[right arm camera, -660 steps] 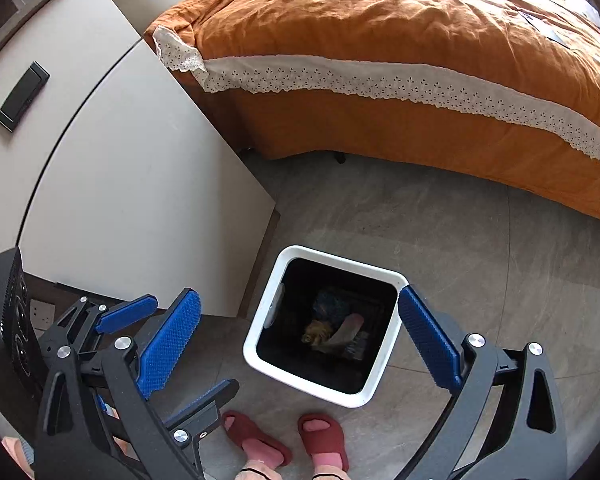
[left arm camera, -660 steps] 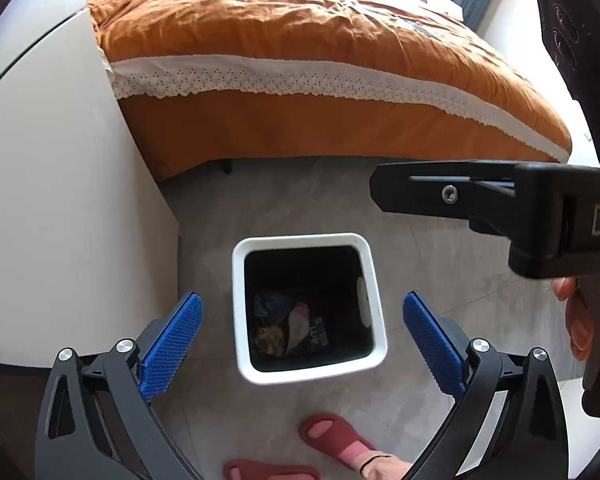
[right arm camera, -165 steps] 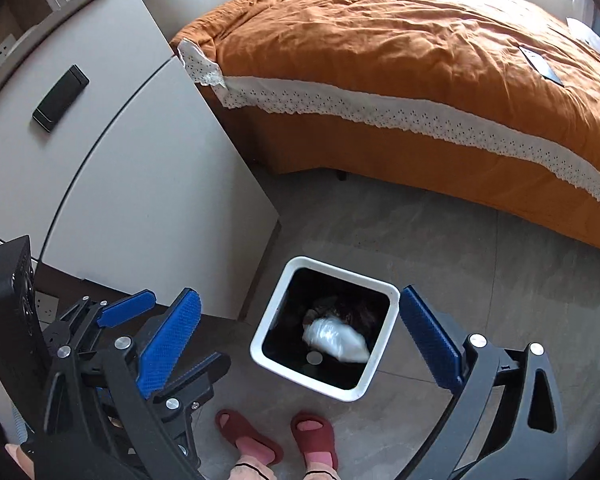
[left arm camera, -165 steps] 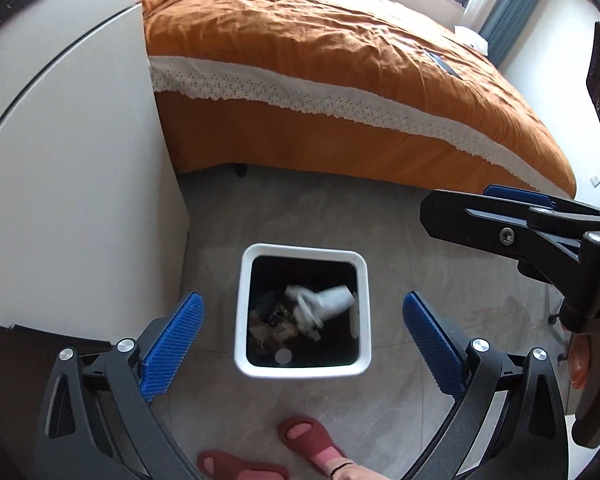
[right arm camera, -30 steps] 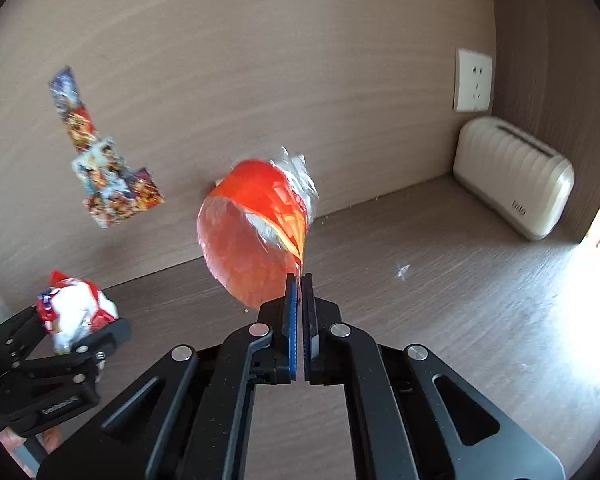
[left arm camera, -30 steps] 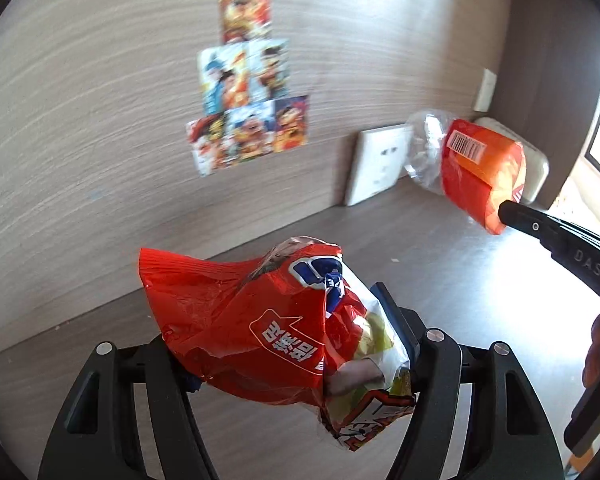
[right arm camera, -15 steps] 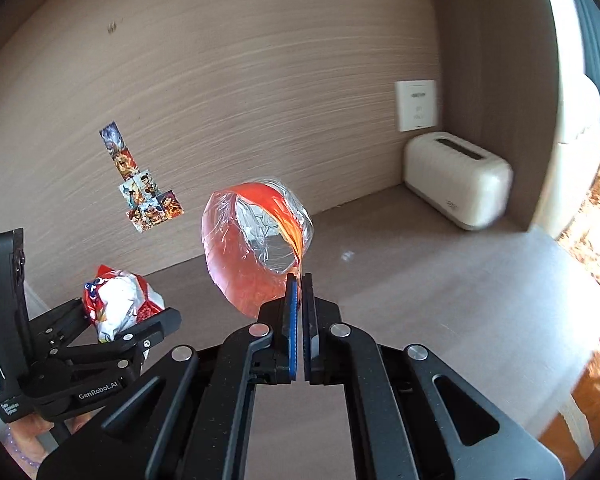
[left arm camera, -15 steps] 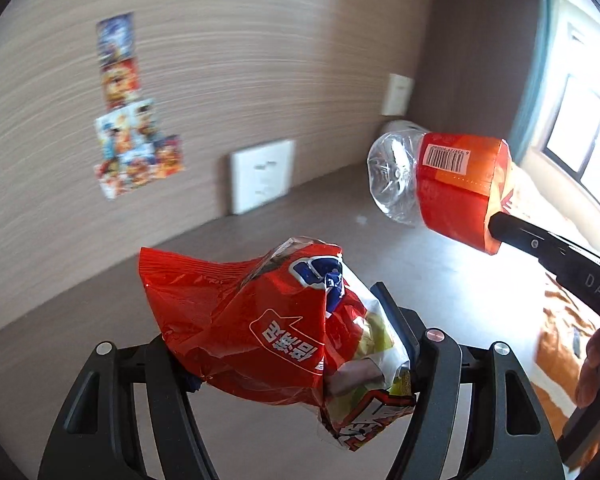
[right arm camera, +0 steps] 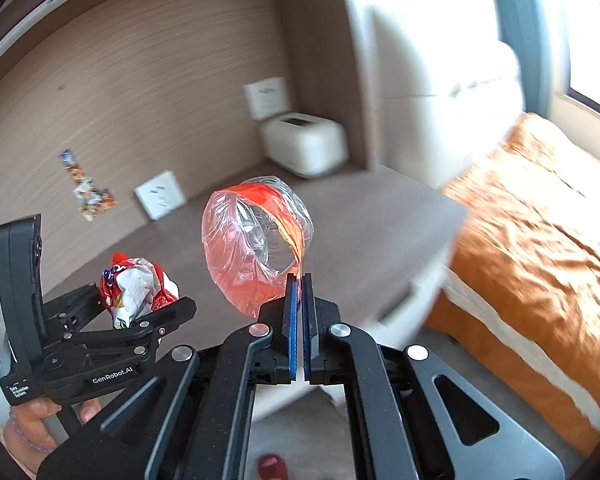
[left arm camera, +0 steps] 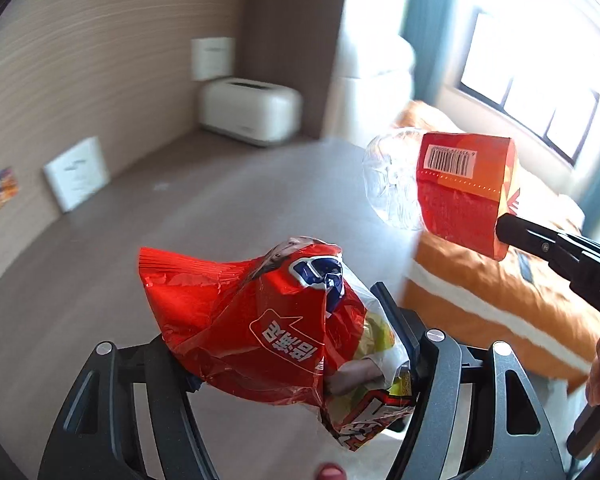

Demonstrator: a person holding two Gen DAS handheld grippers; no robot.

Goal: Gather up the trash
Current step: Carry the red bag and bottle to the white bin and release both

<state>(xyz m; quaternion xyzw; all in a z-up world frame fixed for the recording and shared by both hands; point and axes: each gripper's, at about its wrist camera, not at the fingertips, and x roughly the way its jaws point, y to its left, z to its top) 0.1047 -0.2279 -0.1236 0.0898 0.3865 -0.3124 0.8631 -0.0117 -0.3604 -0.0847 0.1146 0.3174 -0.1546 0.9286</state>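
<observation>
The left gripper clamps a crumpled red snack bag while, at two o'clock, the right gripper pinches a clear plastic bottle by its orange label, both lifted clear of the wooden desk, apparently for carrying to a bin.

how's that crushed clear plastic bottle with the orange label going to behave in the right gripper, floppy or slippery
The crushed clear plastic bottle with the orange label looks empty, so probably light. The right gripper seems to pinch only the label's thin edge, so the bottle may swing or the film may slip or tear. Its crumpled walls would likely give under pressure rather than stay stiff.
</observation>
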